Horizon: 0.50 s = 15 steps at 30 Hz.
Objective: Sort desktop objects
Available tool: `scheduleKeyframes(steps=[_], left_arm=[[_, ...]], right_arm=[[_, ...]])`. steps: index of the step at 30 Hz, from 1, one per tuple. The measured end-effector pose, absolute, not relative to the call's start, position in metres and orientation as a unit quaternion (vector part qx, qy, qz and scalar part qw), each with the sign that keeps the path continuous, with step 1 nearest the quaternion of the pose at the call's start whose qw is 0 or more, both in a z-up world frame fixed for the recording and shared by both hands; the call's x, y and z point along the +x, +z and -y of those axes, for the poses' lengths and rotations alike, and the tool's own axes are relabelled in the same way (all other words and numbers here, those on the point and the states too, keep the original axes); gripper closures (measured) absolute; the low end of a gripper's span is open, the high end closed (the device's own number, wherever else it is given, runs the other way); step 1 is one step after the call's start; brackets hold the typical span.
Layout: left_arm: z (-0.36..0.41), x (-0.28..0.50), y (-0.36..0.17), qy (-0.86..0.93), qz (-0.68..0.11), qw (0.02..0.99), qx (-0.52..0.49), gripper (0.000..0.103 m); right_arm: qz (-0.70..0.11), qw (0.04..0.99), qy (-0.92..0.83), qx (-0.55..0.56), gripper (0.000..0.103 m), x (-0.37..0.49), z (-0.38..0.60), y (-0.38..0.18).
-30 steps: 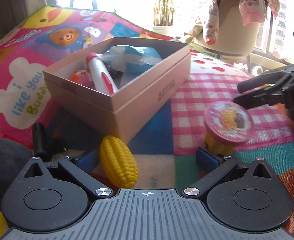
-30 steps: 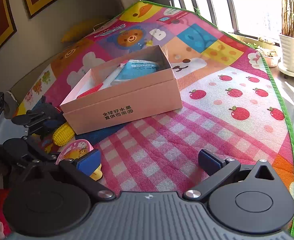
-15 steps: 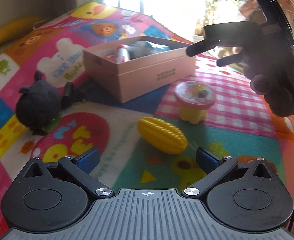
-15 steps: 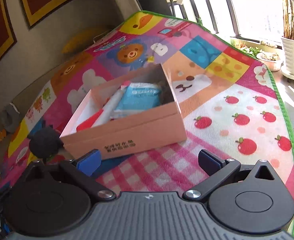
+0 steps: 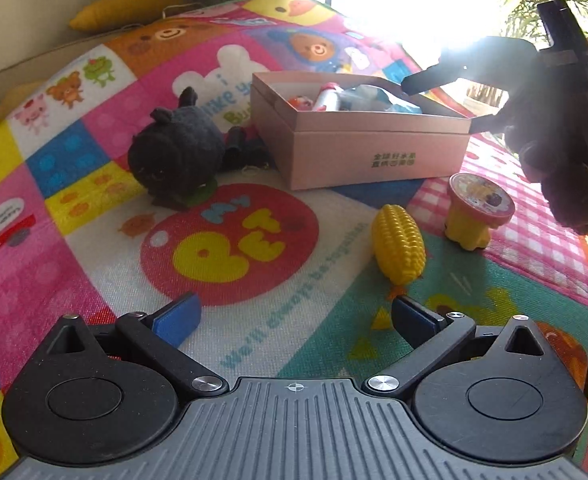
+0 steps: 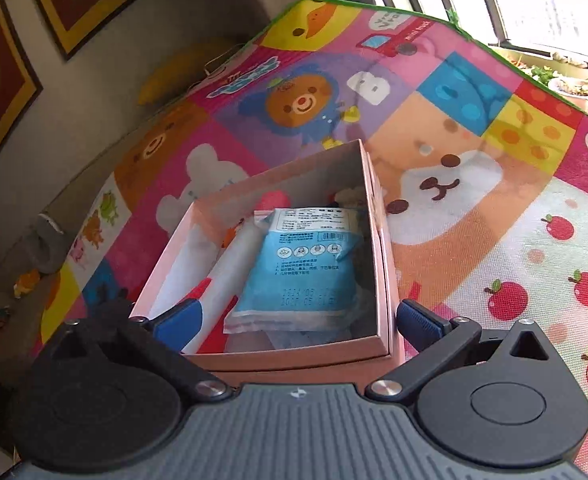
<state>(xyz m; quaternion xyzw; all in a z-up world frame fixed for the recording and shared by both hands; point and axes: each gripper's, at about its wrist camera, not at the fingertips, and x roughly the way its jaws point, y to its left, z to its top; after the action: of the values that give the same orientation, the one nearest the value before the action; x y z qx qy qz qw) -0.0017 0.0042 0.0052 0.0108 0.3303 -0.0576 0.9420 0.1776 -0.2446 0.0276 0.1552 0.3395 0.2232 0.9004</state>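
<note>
1. The left gripper [image 5: 294,316] hangs low over the play mat [image 5: 93,240], its jaws spread wide and empty, blue pads well apart.
2. Just ahead of its right pad lies a yellow toy corn [image 5: 398,244], resting on the mat on its side.
3. Beside the corn, to the right, stands a yellow toy with a pink round top [image 5: 478,212], upright and apart from the corn.
4. Further on, left of centre, a black plush toy [image 5: 175,156] sits on the mat, with small dark items beside it that are too small to identify.
5. Behind these is the open pink cardboard box [image 5: 374,152], holding a red-and-white tube [image 5: 328,98] and a blue packet [image 6: 306,268].
6. The right gripper [image 6: 294,320] hovers above the box's near edge, jaws released and holding nothing; in the left wrist view its dark fingers [image 5: 434,78] reach over the box's far right corner.
7. Beyond the mat lies a yellow cushion [image 5: 125,10] against the wall.
</note>
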Motion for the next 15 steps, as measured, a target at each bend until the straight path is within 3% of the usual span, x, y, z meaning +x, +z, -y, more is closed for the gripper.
scheduleKeyframes(steps=[6, 13, 15], left_arm=[[-0.004, 0.0, 0.007, -0.051, -0.33, 0.942, -0.022, 0.0], [0.015, 0.007, 0.011, -0.045, -0.317, 0.947, -0.033, 0.0], [0.022, 0.008, 0.014, -0.043, -0.311, 0.949, -0.015, 0.0]], right_arm=[[-0.317, 0.928, 0.173, 0.09, 0.0, 0.129, 0.263, 0.039], [-0.403, 0.895, 0.153, 0.117, 0.0, 0.076, 0.301, -0.002], [-0.389, 0.905, 0.153, 0.084, 0.0, 0.061, 0.297, -0.005]])
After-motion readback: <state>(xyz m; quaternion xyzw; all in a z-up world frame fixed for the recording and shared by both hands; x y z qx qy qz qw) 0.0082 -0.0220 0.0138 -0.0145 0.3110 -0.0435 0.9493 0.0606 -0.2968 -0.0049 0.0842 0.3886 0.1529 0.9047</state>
